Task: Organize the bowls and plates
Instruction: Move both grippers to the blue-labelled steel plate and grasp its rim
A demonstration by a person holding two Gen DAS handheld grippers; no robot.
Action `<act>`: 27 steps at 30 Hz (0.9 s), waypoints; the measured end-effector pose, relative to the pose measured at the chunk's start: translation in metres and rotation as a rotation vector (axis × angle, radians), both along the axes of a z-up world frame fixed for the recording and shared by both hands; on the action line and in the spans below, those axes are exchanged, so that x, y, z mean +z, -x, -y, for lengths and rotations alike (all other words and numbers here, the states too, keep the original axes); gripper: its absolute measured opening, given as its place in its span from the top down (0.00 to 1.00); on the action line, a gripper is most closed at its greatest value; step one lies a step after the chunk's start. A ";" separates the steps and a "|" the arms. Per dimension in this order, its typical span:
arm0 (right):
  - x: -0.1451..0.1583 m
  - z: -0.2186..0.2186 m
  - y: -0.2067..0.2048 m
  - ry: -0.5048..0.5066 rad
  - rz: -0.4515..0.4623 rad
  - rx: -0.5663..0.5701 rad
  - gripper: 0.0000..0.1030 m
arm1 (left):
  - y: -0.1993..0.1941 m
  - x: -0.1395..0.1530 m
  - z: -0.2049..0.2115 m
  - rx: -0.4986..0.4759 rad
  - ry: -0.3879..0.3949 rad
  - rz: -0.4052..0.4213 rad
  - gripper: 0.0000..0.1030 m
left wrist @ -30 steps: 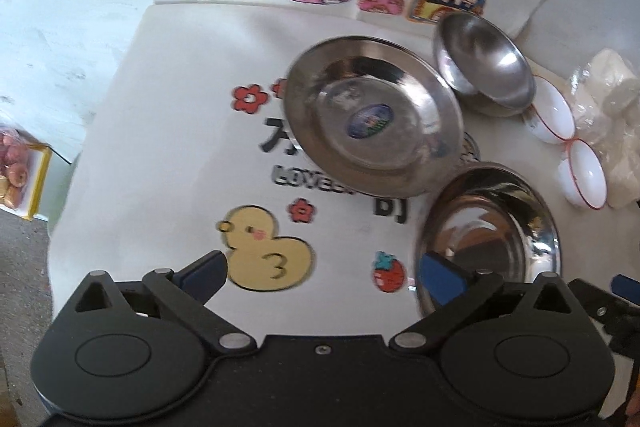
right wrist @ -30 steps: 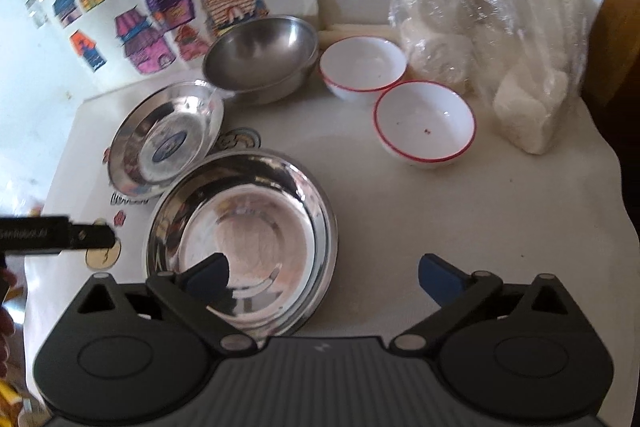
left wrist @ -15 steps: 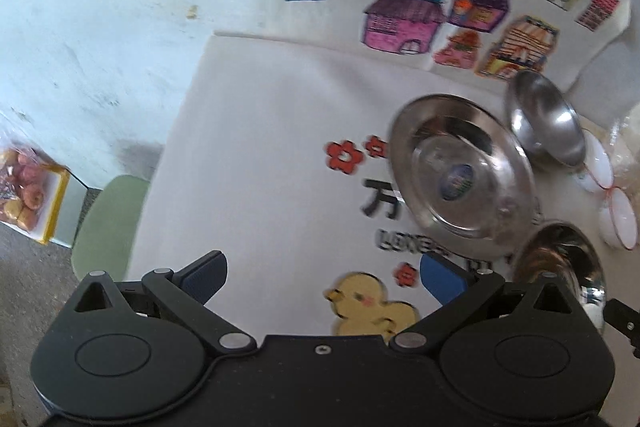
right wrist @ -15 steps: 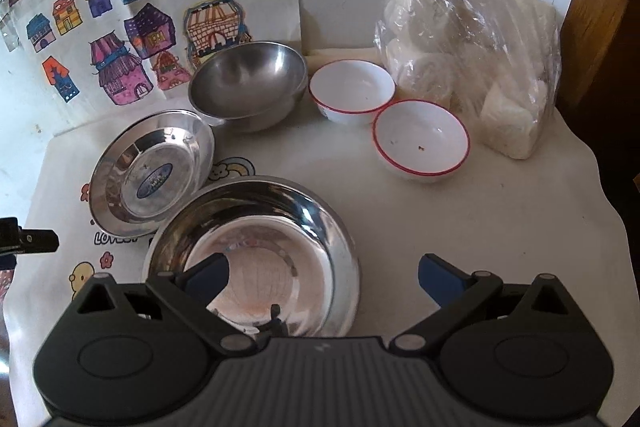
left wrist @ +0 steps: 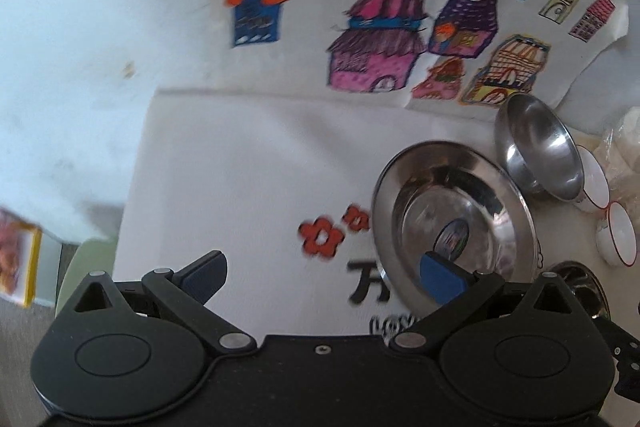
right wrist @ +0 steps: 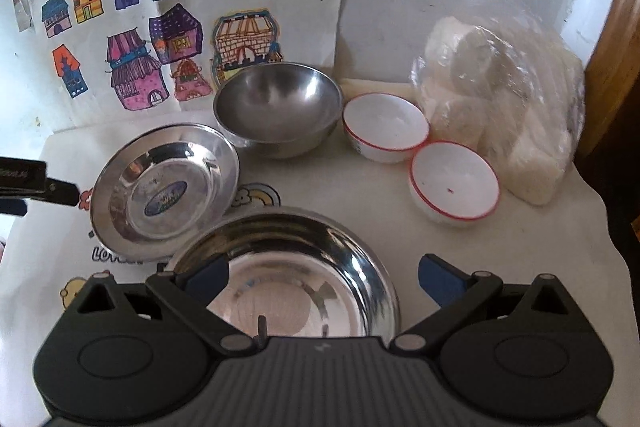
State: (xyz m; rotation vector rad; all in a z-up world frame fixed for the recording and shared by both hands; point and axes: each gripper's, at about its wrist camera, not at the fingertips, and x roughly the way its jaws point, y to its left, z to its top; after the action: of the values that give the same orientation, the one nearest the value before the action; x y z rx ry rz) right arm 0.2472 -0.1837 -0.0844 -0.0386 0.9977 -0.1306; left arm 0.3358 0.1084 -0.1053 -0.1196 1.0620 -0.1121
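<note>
A shallow steel plate (left wrist: pixel 452 223) with a blue sticker lies on the printed cloth, and its edge overlaps the rim of a large steel dish (right wrist: pixel 300 267). Behind them stand a deep steel bowl (right wrist: pixel 280 107) and two white bowls with red rims (right wrist: pixel 386 131) (right wrist: pixel 454 183). My left gripper (left wrist: pixel 324 275) is open over the cloth, its right finger just in front of the plate's near rim. My right gripper (right wrist: pixel 324 277) is open above the large dish, with its left finger over the dish and its right finger past the rim.
A clear plastic bag (right wrist: pixel 500 107) of white lumps sits at the back right beside a wooden edge. Coloured house drawings (right wrist: pixel 180 39) hang on the wall behind the table. The cloth (left wrist: pixel 248 187) left of the plate is bare. A green seat (left wrist: pixel 92 259) shows beyond the table's left edge.
My left gripper swung left and toward the wall, so the sticker plate now sits by its right finger. My right gripper drew closer over the large dish.
</note>
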 end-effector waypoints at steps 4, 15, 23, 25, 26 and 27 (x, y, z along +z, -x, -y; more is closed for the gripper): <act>-0.008 -0.006 -0.021 -0.048 -0.027 0.038 0.00 | -0.015 -0.009 0.010 -0.070 -0.035 -0.003 0.01; -0.024 -0.025 -0.065 -0.089 -0.036 0.158 0.00 | -0.023 -0.025 0.024 -0.166 -0.080 -0.027 0.01; -0.036 -0.026 -0.084 -0.105 -0.048 0.178 0.13 | -0.026 -0.027 0.022 -0.141 -0.096 -0.047 0.03; -0.037 -0.028 -0.087 -0.106 -0.052 0.181 0.17 | -0.026 -0.026 0.023 -0.142 -0.091 -0.042 0.05; -0.038 -0.029 -0.088 -0.108 -0.057 0.181 0.19 | -0.026 -0.026 0.023 -0.142 -0.086 -0.041 0.06; -0.039 -0.029 -0.090 -0.110 -0.064 0.180 0.22 | -0.025 -0.025 0.025 -0.142 -0.082 -0.039 0.09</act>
State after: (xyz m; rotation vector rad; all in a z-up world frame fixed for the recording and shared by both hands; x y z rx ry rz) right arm 0.3370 -0.1543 -0.1231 -0.0322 1.0584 0.0908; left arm 0.3611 0.0839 -0.1302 0.0276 1.1119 -0.1946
